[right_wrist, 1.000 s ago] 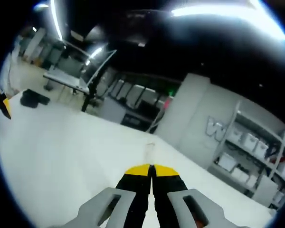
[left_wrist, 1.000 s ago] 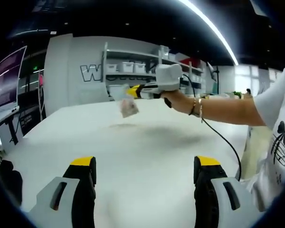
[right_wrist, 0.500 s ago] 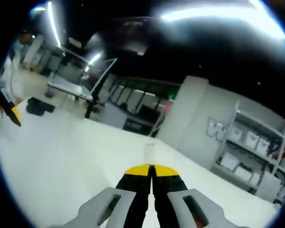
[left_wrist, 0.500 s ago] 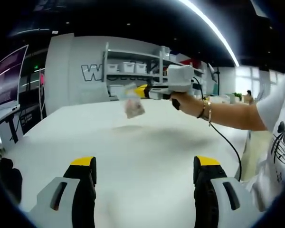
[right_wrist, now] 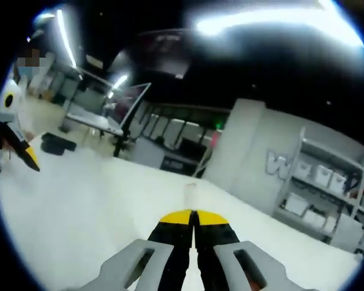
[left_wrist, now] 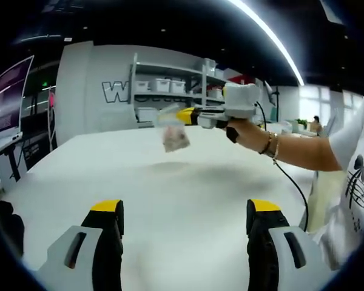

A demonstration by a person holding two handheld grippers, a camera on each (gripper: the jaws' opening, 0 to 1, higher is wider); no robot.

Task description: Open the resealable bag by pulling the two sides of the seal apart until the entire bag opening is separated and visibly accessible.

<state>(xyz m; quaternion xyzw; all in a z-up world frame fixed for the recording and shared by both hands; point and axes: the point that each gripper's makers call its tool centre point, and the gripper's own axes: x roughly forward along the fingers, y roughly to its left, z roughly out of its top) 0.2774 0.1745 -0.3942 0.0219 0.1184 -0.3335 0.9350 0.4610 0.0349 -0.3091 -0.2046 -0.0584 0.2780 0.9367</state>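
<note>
In the left gripper view, a small clear resealable bag (left_wrist: pixel 173 134) with pale contents hangs in the air above the white table (left_wrist: pixel 188 200). The right gripper (left_wrist: pixel 181 116) comes in from the right, held by a hand (left_wrist: pixel 246 130), and is shut on the bag's top edge. My left gripper (left_wrist: pixel 181 217) stands open low over the table, well short of the bag, with nothing between its yellow-tipped jaws. In the right gripper view the right gripper (right_wrist: pixel 194 215) has its jaws pressed together; the bag (right_wrist: pixel 191 194) shows edge-on as a thin strip beyond the tips.
White shelving (left_wrist: pixel 170 88) with storage bins stands behind the table by a grey wall. A person's arm and white printed shirt (left_wrist: pixel 358 182) are at the right, with a black cable (left_wrist: pixel 288 179) hanging down. The left gripper's tip (right_wrist: pixel 24 151) shows at the left of the right gripper view.
The right gripper has carried the bag a little to the right and slightly higher. The left gripper has stayed open in place.
</note>
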